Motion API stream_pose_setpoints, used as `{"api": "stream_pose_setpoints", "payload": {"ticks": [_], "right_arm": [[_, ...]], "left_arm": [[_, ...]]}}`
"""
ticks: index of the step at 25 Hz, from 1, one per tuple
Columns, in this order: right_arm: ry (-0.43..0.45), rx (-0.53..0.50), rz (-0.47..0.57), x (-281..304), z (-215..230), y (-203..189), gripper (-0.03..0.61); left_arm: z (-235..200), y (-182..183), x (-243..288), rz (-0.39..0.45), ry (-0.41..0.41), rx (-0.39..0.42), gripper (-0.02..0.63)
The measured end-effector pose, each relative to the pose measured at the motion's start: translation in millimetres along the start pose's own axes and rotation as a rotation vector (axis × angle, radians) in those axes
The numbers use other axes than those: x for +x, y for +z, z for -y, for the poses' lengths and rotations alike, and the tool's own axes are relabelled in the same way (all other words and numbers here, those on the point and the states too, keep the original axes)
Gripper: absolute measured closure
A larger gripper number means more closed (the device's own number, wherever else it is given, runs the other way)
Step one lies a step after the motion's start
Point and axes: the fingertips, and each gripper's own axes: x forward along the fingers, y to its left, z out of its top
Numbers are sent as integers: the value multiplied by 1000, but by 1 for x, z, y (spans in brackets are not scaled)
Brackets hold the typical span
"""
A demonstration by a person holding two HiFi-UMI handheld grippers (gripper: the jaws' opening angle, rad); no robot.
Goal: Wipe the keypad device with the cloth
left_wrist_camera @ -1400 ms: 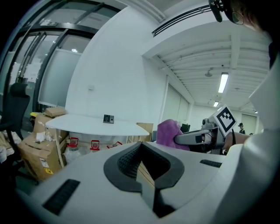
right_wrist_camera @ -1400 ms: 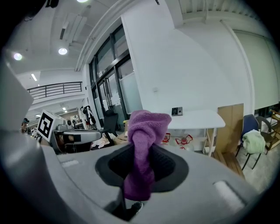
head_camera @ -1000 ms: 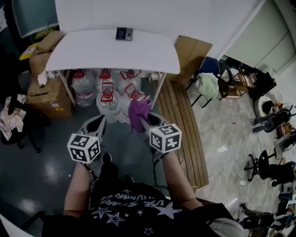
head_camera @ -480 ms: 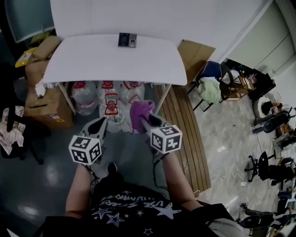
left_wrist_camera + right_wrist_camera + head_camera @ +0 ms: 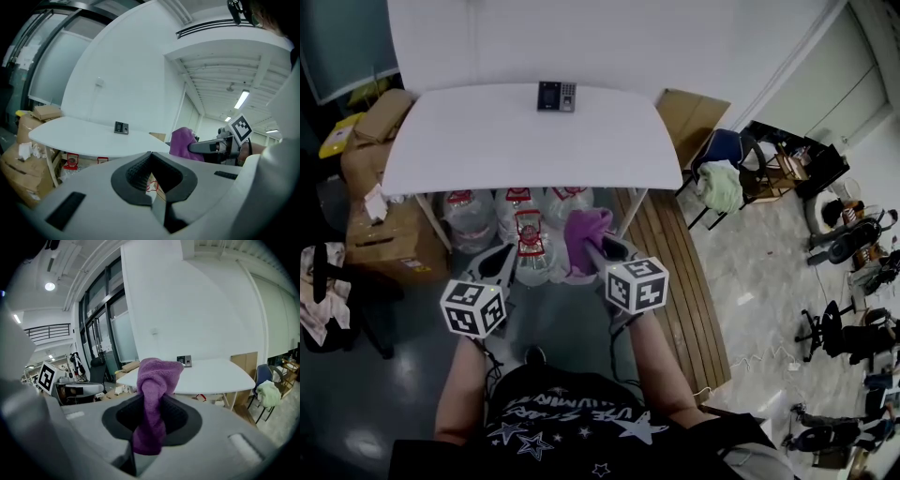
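While the small dark keypad device [image 5: 556,96] lies untouched at the far edge of the white rounded table [image 5: 487,141], the wiper's loaded.
The right gripper [image 5: 592,246] is clamped on the bunched purple terry cloth [image 5: 584,232], a wad poking past the jaws, prob. to serve as the wiping face. The left gripper [image 5: 501,259] has jaws together w/ nothing btwn, low beside it. Both are well short of the device, so approach comes first.

Purple cloth [image 5: 584,234]; white table [image 5: 487,141]; black keypad device [image 5: 555,96] (lighter key panel).
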Motion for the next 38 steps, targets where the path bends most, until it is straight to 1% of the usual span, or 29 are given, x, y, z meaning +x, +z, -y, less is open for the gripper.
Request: {"api": "stream_pose_setpoints", "payload": {"ticks": [6,10,16,22,27,32,38], "right_arm": [[-39,18,7,22,0,11,480],[-60,20,0,33,5,12,480],[-69,30,7,44,24,17,480],[-39,60,32,81,49,31,480],[-8,71,17,118,74,42,480],[7,90,-10,149,106,49,480],[31,91,-16,178,135,71,480]], "left_arm": [[-34,13,8,7,-22,-2,606],[-58,22,15,37,-19,-18,606],[-69,29,35,24,-12,1,606],[-73,35,69,17,-9,0,606],[-87,41,106,-7,5,0,606],[-101,46,143,-36,28,-20,606],[-114,65,183,-39,47,-19,606]]}}
